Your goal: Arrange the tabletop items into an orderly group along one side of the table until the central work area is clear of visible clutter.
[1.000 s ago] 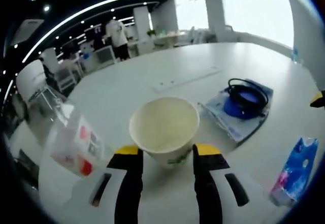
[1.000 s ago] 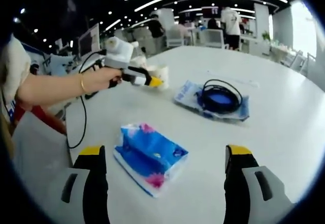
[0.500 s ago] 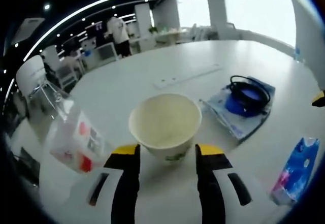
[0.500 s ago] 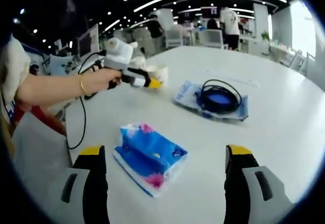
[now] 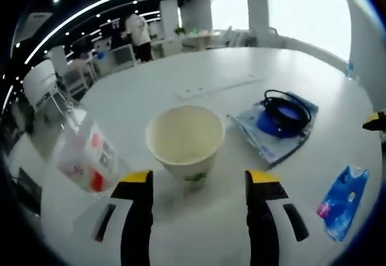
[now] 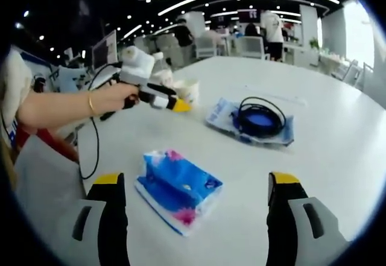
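Note:
A cream paper cup (image 5: 185, 140) stands upright and empty on the white table (image 5: 151, 100). My left gripper (image 5: 199, 177) is open, its yellow-tipped jaws wide on either side of the cup's base without touching it. The right gripper view shows that left gripper (image 6: 178, 104) in a person's hand, next to the cup (image 6: 187, 88). A blue tissue pack (image 6: 179, 187) lies flat in front of my right gripper (image 6: 196, 180), which is open and holds nothing. A blue pouch (image 6: 224, 110) carries a coiled black cable (image 6: 258, 117).
A clear plastic packet (image 5: 84, 157) with red print lies left of the cup. A white strip (image 5: 217, 86) lies flat farther back. The pouch with the cable (image 5: 282, 110) sits right of the cup, the tissue pack (image 5: 341, 202) nearer. Chairs, desks and people stand beyond the table.
My left gripper's jaws have spread wider and drawn back a little from the cup, which stays standing. The right gripper and the tissue pack have not moved.

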Motion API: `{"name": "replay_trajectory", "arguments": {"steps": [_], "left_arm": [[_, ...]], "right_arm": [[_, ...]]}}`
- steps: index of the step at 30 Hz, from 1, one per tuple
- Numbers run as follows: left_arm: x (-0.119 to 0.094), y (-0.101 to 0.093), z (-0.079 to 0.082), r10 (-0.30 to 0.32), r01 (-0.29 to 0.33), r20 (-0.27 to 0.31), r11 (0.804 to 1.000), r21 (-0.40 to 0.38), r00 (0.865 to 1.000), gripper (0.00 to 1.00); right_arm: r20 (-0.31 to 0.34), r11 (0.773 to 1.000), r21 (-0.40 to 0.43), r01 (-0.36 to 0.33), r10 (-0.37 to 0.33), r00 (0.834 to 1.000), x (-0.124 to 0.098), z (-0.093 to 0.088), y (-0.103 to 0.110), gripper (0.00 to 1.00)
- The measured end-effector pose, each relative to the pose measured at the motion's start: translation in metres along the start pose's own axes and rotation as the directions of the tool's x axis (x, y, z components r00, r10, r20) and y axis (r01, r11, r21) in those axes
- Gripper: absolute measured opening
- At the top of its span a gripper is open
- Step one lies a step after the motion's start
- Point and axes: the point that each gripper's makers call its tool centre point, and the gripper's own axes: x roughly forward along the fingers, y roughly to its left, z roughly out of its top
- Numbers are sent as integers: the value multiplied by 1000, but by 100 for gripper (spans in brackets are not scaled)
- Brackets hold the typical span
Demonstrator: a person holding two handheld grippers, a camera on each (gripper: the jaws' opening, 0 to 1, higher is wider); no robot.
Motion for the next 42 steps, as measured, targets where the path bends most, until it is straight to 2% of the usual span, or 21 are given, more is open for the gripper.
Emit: {"name": "replay_trajectory", "arguments": {"steps": [4,7,10,13,24,35,39,42], "left_arm": [[-9,-8,-3,-24,24,0,999,-33,1000,65],[-17,-9,-5,1,-1,-5,1000,7,1000,68],[-25,-14,-5,-13,13,1,1000,-7,1000,70],[-32,-19,1,-36,37,27,999,-24,999,76],[-69,-40,15,-67,66,73,998,9,995,99],[-97,-53,7,-96,92,61,994,56,994,99],[-105,-68,0,-162,157,49,984,89,986,99],[-110,-77,-6,-182,178,32,978,111,983,99]], "right_arm": [[1,1000,0,-2,2,1000,0,2,2,97],[-3,1000,-1,-3,3,1000,0,2,2,97],[-5,1000,-4,-3,3,1000,0,3,4,97],[-7,1000,-11,-1,1,1000,0,4,4,96],[-30,999,-42,-11,10,1000,-1,6,10,95],[-36,997,-71,-18,15,999,-8,7,16,96],[-47,997,-74,-17,13,999,-9,3,16,95],[-55,997,-67,-22,18,998,-10,-1,16,93]]}}
